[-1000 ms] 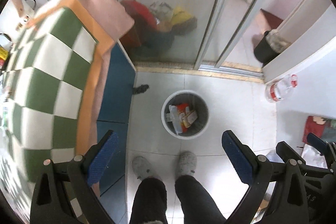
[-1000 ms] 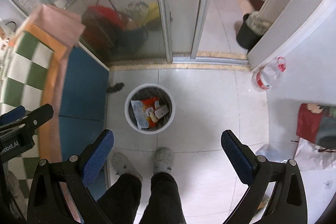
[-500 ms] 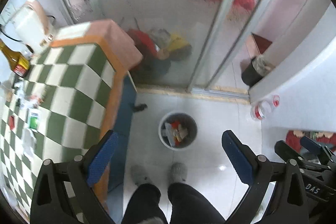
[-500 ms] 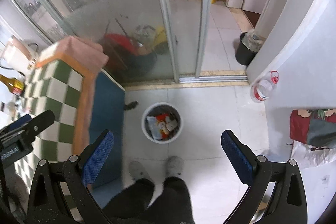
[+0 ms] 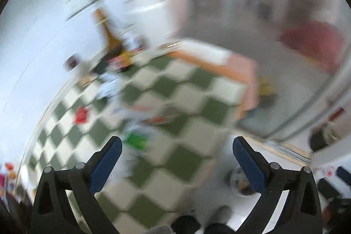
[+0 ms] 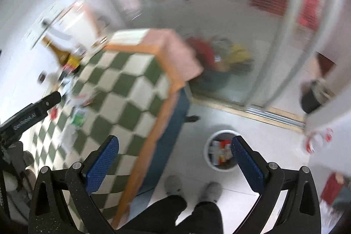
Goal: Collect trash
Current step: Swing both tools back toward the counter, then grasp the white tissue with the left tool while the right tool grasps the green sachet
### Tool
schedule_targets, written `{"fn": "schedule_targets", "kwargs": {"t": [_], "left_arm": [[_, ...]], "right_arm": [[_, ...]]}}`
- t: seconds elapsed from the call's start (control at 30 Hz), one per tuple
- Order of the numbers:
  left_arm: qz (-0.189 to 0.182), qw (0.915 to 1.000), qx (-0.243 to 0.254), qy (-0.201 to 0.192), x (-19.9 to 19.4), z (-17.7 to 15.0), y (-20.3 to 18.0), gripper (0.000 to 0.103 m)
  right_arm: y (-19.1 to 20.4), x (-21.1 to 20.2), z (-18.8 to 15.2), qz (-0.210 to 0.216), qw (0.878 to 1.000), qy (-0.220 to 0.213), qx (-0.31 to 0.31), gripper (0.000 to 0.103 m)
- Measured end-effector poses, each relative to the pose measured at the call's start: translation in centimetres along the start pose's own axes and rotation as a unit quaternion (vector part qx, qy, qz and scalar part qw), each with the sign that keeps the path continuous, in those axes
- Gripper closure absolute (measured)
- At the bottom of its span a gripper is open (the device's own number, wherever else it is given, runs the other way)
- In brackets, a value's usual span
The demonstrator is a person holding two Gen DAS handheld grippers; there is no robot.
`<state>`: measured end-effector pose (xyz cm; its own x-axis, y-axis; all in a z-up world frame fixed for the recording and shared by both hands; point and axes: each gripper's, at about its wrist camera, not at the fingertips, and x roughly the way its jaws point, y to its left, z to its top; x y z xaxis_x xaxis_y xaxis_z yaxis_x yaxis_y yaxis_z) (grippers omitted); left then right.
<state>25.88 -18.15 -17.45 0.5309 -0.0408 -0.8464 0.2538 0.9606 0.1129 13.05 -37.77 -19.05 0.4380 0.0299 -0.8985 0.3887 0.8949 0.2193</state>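
Several wrappers are lying in the white bin [image 6: 221,151] on the floor to the right; a green packet [image 6: 79,118] and other scraps are waiting on the checkered bench [image 6: 131,89]. The left gripper [image 5: 177,156] and right gripper [image 6: 175,154] are hovering, fingers wide apart, gripping nothing.

A brown bottle [image 6: 57,51] stands far up and left of the fingers. Grey slippers [image 6: 173,185] sit low between them. A black bucket [image 6: 311,98] is far right.

Left gripper [image 5: 177,165]: jaws spread wide, nothing held. Right gripper [image 6: 175,162]: jaws spread wide, nothing held. Person's legs [image 6: 186,216]: standing below.
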Motion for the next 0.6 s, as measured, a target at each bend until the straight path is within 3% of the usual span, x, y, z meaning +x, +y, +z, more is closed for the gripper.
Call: {"fn": "schedule_targets", "kwargs": {"t": [0.1,0.17,0.23,0.3,0.4,0.47,0.5,0.53,0.57,0.6], "left_arm": [[0.051,0.9966,-0.031,0.056,5.0,-1.3,7.4,0.0],[0.062,0.992,-0.055,0.096,8.2,-2.7,11.2,0.001],[0.043,0.9866,-0.079,0.136,11.2,-4.0,13.8,0.001],[-0.002,0.9798,-0.105,0.17,14.1,-5.2,15.1,0.001],[-0.046,0.9733,-0.125,0.187,16.9,-5.8,15.8,0.006],[-0.05,0.9721,-0.129,0.19,18.0,-6.3,16.0,0.05],[-0.041,0.9758,-0.127,0.173,17.7,-6.2,16.1,0.058],[-0.043,0.9755,-0.13,0.172,17.7,-6.4,16.4,0.087],[-0.048,0.9736,-0.141,0.173,17.6,-6.6,16.9,0.098],[-0.047,0.9712,-0.156,0.174,17.4,-6.9,17.6,0.098]], "right_arm": [[4.7,3.9,1.5,0.019,0.999,0.026,-0.029,0.0],[7.0,6.3,1.9,0.023,0.998,0.037,-0.045,0.0],[9.7,9.0,2.6,0.022,0.996,0.056,-0.064,0.0],[11.2,11.1,2.9,0.022,0.995,0.07,-0.074,0.0],[13.8,14.8,3.5,0.018,0.991,0.097,-0.089,0.0],[15.1,16.5,3.7,0.017,0.989,0.107,-0.097,0.0],[16.2,17.6,3.8,0.021,0.988,0.114,-0.103,0.0],[17.1,18.4,3.8,0.024,0.987,0.12,-0.106,0.0],[18.0,19.3,3.8,0.028,0.986,0.124,-0.11,0.0],[19.0,20.0,3.7,0.033,0.985,0.128,-0.115,0.0]]}}
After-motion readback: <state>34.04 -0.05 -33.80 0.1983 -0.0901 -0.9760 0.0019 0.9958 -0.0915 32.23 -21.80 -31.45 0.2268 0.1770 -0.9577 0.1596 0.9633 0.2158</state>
